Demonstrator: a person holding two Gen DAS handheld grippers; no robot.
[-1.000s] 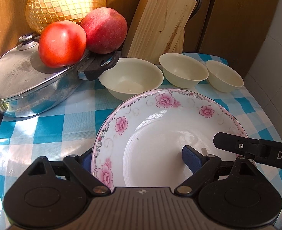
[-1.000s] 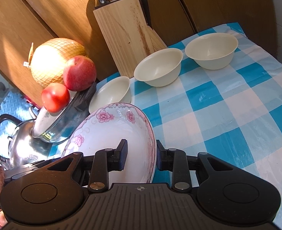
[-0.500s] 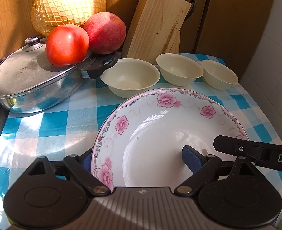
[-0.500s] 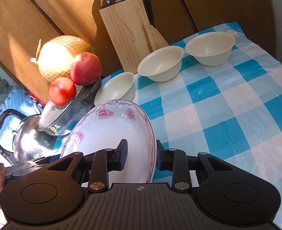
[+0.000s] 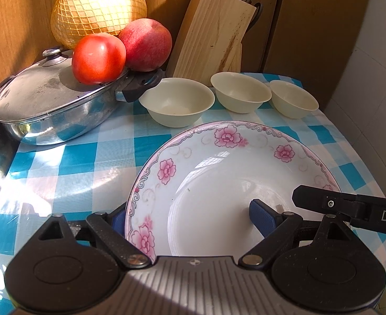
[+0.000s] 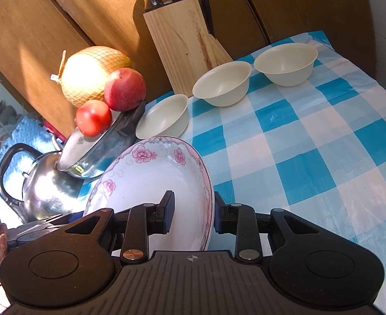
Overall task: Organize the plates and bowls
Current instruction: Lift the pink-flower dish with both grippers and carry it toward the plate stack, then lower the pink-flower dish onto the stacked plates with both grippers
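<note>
The counter (image 6: 324, 136), under a blue checked cloth, fills the right of the right wrist view. The floral plate (image 5: 232, 183) is held over its near part, low centre of both frames, tilted. It is clamped on opposite rims by the left tool (image 5: 190, 218) and the right tool (image 6: 193, 212). Three cream bowls (image 5: 177, 102) are lined up straight ahead of the plate, upper centre to upper right, so both tools are judged about equally near them.
</note>
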